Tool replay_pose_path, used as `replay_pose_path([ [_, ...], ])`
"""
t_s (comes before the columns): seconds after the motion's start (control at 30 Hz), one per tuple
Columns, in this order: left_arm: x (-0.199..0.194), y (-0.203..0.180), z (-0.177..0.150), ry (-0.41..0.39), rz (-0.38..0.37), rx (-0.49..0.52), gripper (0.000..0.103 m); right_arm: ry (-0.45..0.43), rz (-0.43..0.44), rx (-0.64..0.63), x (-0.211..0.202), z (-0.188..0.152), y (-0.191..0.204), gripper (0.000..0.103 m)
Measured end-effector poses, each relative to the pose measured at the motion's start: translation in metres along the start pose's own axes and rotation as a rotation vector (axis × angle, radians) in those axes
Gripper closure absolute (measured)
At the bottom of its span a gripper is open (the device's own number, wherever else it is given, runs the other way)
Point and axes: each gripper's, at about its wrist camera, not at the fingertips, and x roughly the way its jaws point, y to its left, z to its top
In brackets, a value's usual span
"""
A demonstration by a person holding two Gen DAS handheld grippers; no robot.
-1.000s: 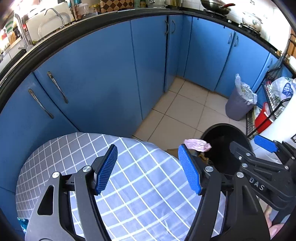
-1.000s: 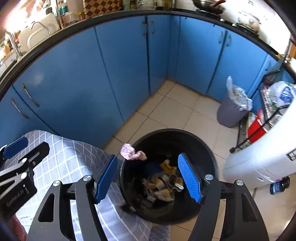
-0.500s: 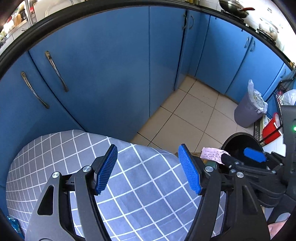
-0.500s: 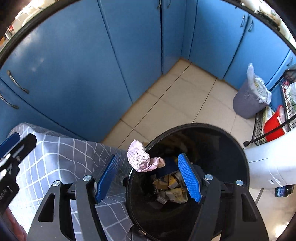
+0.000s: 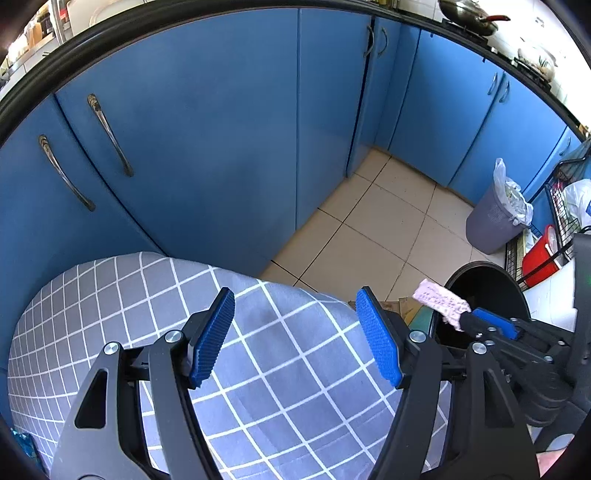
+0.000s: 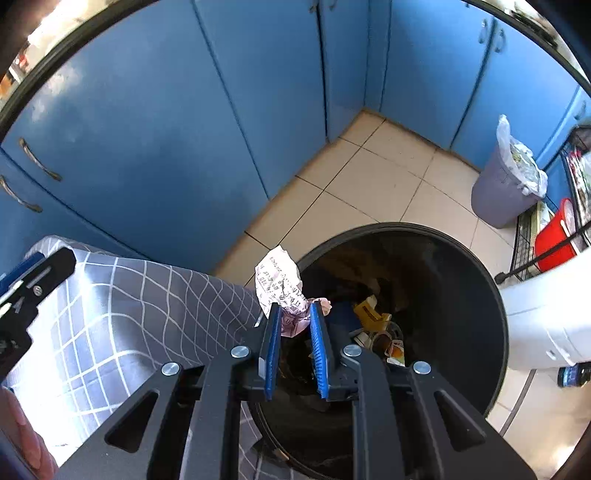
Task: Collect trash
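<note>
One crumpled receipt [image 6: 282,291] pinched in right gripper [image 6: 293,317]; left gripper [image 5: 295,332] spread, empty.

cabinets: blue doors [image 5: 207,122], metal handles, under dark counter edge | floor: beige tiles [image 5: 373,229] | tabletop: grey grid-check cloth [image 5: 110,306] | corner: grey lined bin [image 6: 502,184] | light: bright daylight

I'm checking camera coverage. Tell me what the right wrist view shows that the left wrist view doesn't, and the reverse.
Only the right wrist view: the trash inside the black bin, and the right gripper shut on the crumpled receipt.
Only the left wrist view: the pan on the stove, and the open left gripper over the checked cloth.
Both: the receipt, the black bin, the grey bin, blue cabinets.
</note>
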Motion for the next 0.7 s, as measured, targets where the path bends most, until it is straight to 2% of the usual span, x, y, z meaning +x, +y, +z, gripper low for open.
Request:
replay_pose_path([
  [0.23, -0.018, -0.013, 0.0, -0.008, -0.024, 0.022, 0.034, 0.011, -0.066, 0.029, -0.025, -0.019, -0.017, 0.086],
  [0.47, -0.043, -0.027, 0.001, -0.033, -0.051, 0.055, 0.034, -0.038, -0.117, 0.036, -0.062, -0.032, -0.014, 0.079],
  [0.5, -0.046, -0.028, 0.0, -0.035, -0.054, 0.058, 0.034, -0.042, -0.118, 0.037, -0.066, -0.033, -0.014, 0.074],
  [0.57, -0.053, -0.029, -0.003, -0.037, -0.054, 0.061, 0.026, -0.062, -0.129, 0.044, -0.078, -0.037, -0.012, 0.046],
  [0.6, -0.057, -0.028, -0.004, -0.043, -0.05, 0.061, 0.021, -0.084, -0.136, 0.044, -0.084, -0.039, -0.009, 0.028],
  [0.7, -0.069, -0.022, -0.011, -0.058, -0.045, 0.055, 0.016, -0.131, -0.162, 0.021, -0.104, -0.046, 0.001, 0.026],
])
